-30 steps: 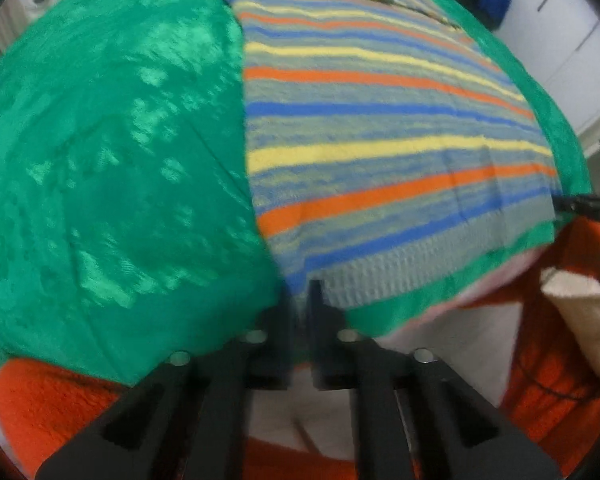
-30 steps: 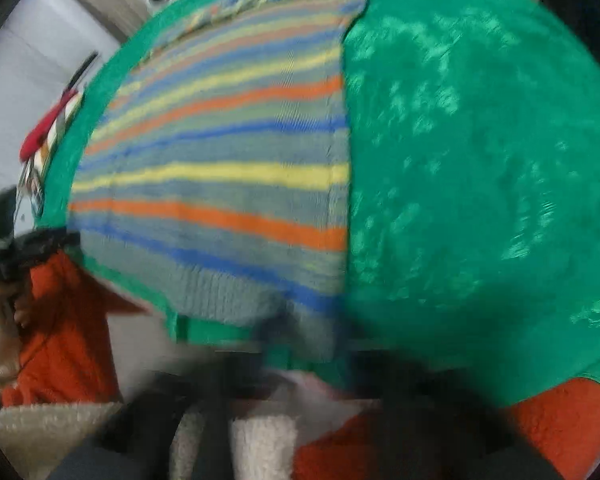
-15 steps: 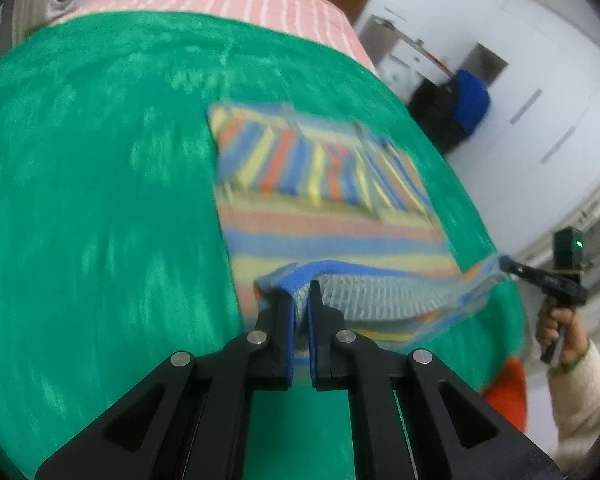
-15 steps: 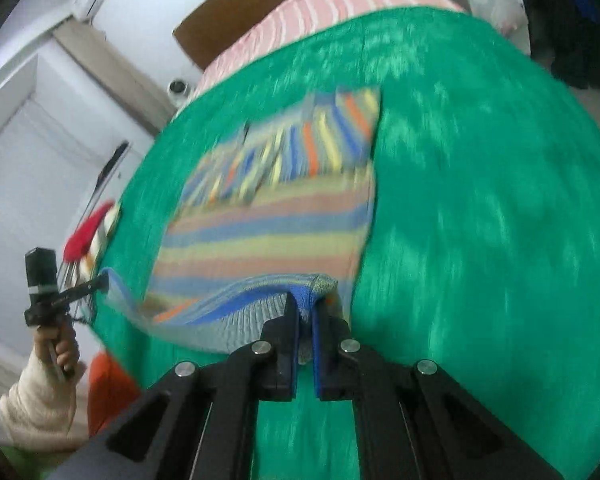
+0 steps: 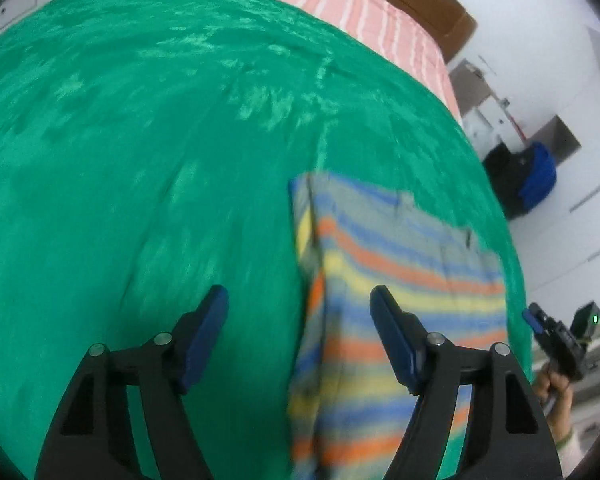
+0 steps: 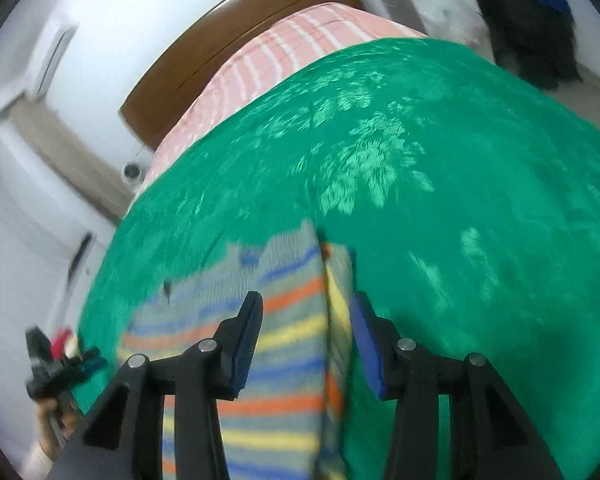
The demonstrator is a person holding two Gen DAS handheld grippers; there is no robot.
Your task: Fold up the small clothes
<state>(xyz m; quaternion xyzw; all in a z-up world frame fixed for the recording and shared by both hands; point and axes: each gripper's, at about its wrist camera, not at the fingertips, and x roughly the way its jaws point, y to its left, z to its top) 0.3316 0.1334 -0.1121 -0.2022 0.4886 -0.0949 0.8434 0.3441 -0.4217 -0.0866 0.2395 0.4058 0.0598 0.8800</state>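
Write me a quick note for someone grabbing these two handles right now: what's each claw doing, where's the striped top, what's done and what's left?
Left gripper: jaws opening, nothing between the pads; it hangs over the left edge of the striped top.
Right gripper: jaws opening, empty, above the top's right edge.
Top: lying flat on the green cover of the bed, doubled over, free of both grippers.
Done: one fold laid down and let go.
Left: probably another fold to make it smaller, then tidy the edges.
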